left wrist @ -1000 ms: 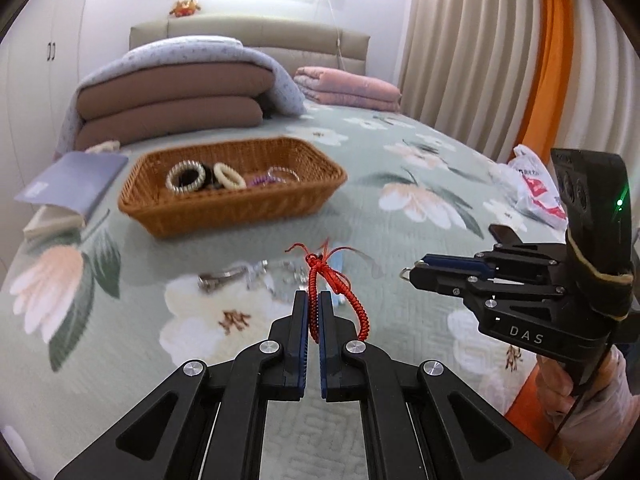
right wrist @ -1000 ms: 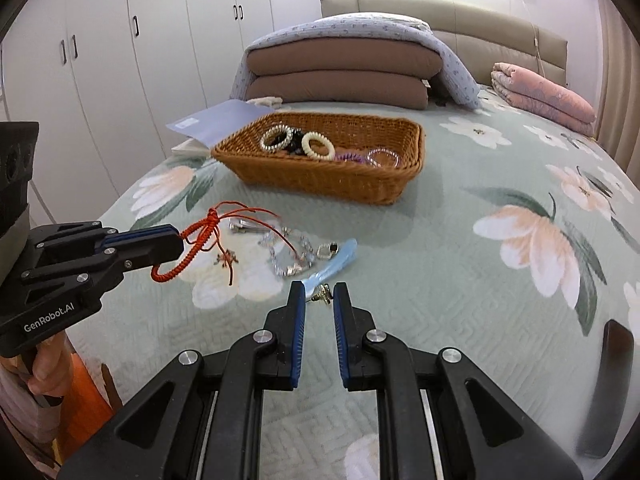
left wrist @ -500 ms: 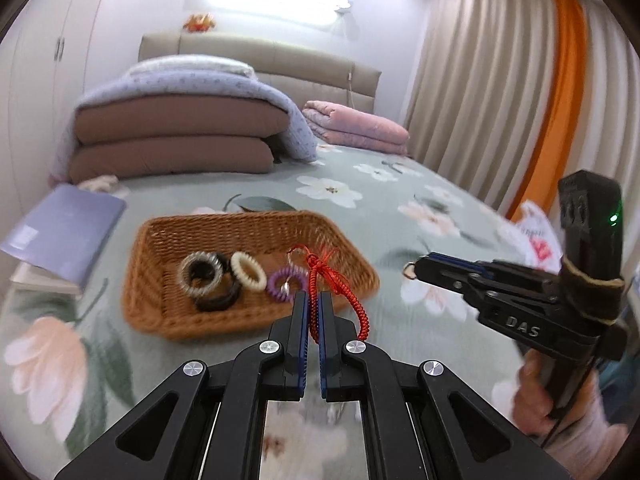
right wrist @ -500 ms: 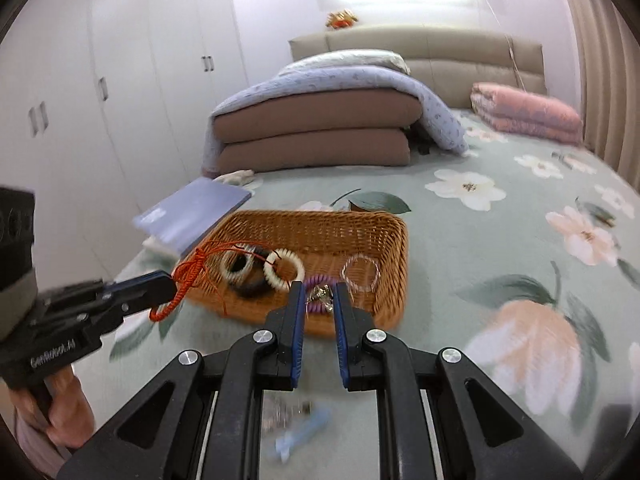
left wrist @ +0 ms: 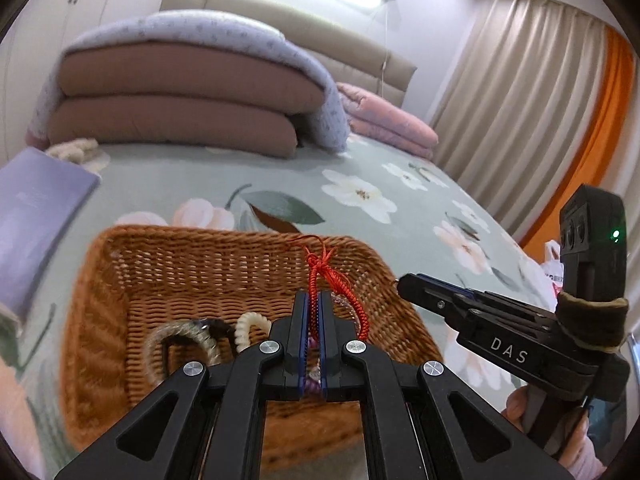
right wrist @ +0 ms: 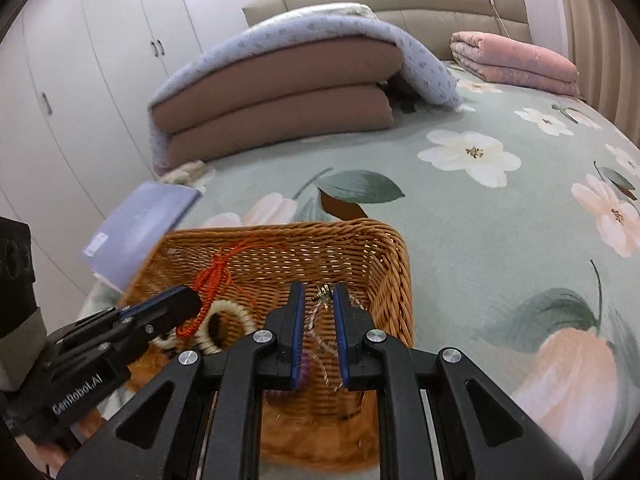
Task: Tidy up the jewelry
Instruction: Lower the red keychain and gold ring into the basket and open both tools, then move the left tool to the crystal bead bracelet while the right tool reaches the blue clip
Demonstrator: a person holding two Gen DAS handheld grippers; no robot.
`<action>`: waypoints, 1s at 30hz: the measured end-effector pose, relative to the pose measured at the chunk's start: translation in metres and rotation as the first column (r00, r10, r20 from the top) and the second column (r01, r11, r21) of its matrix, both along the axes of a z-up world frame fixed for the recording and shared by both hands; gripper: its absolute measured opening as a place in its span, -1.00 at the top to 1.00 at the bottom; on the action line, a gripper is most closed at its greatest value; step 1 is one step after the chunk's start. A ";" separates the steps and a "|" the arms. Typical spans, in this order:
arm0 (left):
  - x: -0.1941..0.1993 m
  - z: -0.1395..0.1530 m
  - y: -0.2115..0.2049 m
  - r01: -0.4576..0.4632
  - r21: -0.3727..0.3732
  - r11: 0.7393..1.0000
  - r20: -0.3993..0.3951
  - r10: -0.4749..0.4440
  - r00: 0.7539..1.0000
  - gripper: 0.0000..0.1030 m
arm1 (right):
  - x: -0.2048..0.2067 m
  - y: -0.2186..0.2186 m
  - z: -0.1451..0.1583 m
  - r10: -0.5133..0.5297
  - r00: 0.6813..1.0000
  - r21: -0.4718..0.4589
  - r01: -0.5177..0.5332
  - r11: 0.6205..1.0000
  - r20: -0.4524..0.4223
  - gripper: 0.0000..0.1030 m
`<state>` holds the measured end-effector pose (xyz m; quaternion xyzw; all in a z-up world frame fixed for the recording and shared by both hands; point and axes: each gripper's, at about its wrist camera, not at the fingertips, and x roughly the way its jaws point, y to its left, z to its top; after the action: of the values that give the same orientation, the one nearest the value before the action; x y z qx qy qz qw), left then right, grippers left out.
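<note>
My left gripper (left wrist: 314,297) is shut on a red braided cord bracelet (left wrist: 340,288), whose knot and loop stick up past the fingertips. It hangs over the wicker basket (left wrist: 120,240). In the right wrist view the left gripper (right wrist: 188,300) and the red cord (right wrist: 212,280) sit over the left half of the basket (right wrist: 400,248). My right gripper (right wrist: 318,291) pinches a small silvery trinket (right wrist: 323,290) at its fingertips, above the right half of the basket. A silvery-grey bangle (left wrist: 176,340), a cream ring (left wrist: 244,326) and a purple coil (right wrist: 306,364) lie inside.
The basket stands on a green floral bedspread (right wrist: 480,220). A lilac book (left wrist: 36,208) lies to its left, folded brown quilts (left wrist: 180,92) and a pink blanket (left wrist: 384,124) behind. White wardrobes (right wrist: 80,80) stand on the left, curtains (left wrist: 520,80) on the right.
Both grippers have travelled forward across the bed from the loose jewelry to above the basket, each still carrying its piece. The basket now fills the lower part of both views.
</note>
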<state>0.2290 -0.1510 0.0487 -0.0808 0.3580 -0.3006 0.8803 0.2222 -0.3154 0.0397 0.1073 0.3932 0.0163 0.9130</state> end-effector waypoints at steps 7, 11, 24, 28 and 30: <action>0.020 -0.029 -0.014 -0.026 0.050 0.998 -0.049 0.028 0.998 0.92 | 0.022 -0.004 -0.026 -0.014 0.997 0.047 0.018 0.999 -0.071 0.69; 0.022 -0.035 -0.017 -0.044 0.075 0.996 -0.052 0.048 0.998 0.93 | 0.023 -0.013 -0.032 -0.009 0.995 0.101 0.019 0.995 -0.095 0.67; -0.023 -0.001 -0.003 0.011 0.053 0.999 0.065 -0.014 0.998 0.14 | -0.045 -0.012 -0.009 0.042 0.999 0.142 -0.044 0.989 0.019 0.39; -0.048 0.014 0.018 0.065 0.024 0.998 0.113 -0.067 0.991 0.13 | -0.102 0.006 -0.002 0.078 0.991 0.123 -0.091 0.988 0.107 0.39; -0.060 0.023 0.032 0.070 0.015 0.997 0.126 -0.071 0.989 0.13 | -0.129 0.016 0.000 0.091 0.986 0.075 -0.102 0.992 0.137 0.39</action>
<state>0.1694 -0.1190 0.0718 -0.0441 0.3059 -0.3342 0.8904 0.0936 -0.2989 0.0393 0.1240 0.3348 0.0835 0.9303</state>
